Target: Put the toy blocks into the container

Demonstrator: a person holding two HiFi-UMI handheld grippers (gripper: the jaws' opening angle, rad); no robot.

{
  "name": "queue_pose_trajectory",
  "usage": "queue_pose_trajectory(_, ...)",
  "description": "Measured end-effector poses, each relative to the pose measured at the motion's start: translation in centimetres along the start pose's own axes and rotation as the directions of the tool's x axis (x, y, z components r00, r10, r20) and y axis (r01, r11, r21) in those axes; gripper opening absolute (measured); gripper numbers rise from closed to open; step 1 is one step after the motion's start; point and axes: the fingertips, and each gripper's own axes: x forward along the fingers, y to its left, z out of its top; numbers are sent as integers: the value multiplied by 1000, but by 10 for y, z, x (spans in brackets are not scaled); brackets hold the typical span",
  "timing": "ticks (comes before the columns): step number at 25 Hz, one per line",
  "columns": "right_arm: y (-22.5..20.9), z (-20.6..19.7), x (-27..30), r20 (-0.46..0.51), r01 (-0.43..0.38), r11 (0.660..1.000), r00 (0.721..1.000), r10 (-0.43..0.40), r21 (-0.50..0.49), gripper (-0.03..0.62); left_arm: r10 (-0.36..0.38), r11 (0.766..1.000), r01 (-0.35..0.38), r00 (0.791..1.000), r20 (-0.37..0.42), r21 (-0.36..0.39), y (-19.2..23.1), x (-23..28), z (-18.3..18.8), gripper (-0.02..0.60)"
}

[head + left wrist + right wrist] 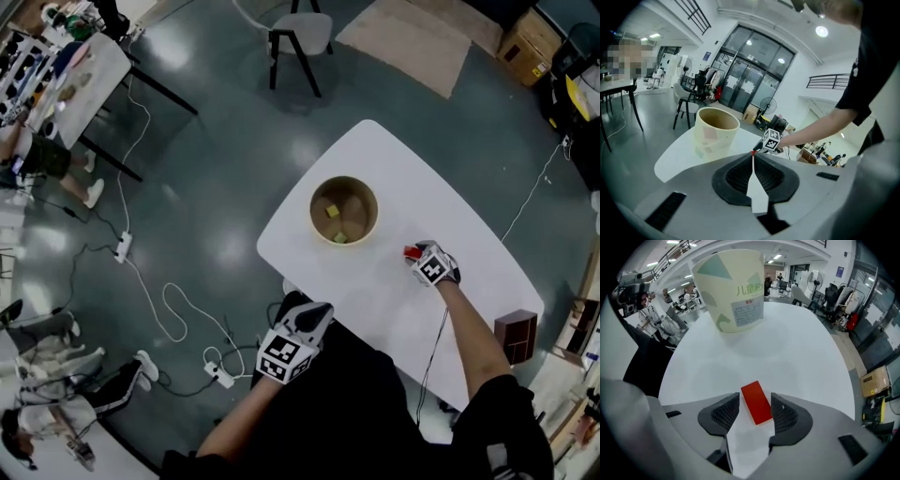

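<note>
Partly done: at least two blocks (pixel 332 211) sit in the container (pixel 313 214), head view centre. One red block (pixel 756 402) is on the bench (pixel 403 178) to its right, between the open right tongs (pixel 754 399), unclamped. Left tongs (pixel 753 157) closed, empty.

Your right tongs (pixel 755 397) are grey with black ribbed pads. Between them lies a red block (pixel 757 405) on the white desk (pixel 801 352). Ahead, the container (pixel 733 289) is cream with pale green patches, and inside it are a yellow block (pixel 332 211) and a green block (pixel 339 237).
</note>
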Motion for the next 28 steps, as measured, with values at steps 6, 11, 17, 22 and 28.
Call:
queue_pose_trajectory(6,-1,-1,7,-13,11,998,1000,-10,58,166,-11,1000,11,1000,-14,8,5,2,-8,12)
queue_pose_trajectory(11,4,-1,5,-27,28,997,999,-26,75,129,-32,999,32,999,1,7,12,-1,1,12)
queue_pose_trajectory(17,8,6,-12,-4,49,991,999,-49,128,129,-79,996,79,997,15,33,19,-6,16,12)
queue_pose_trajectory(22,4,14,-43,-5,103,988,995,-104,119,129,-149,980,144,989,20,139,15,-5,32,11)
queue_pose_trajectory(28,6,46,-92,53,132,983,989,-140,129,129,-220,959,218,975,-13,182,21,-8,49,8)
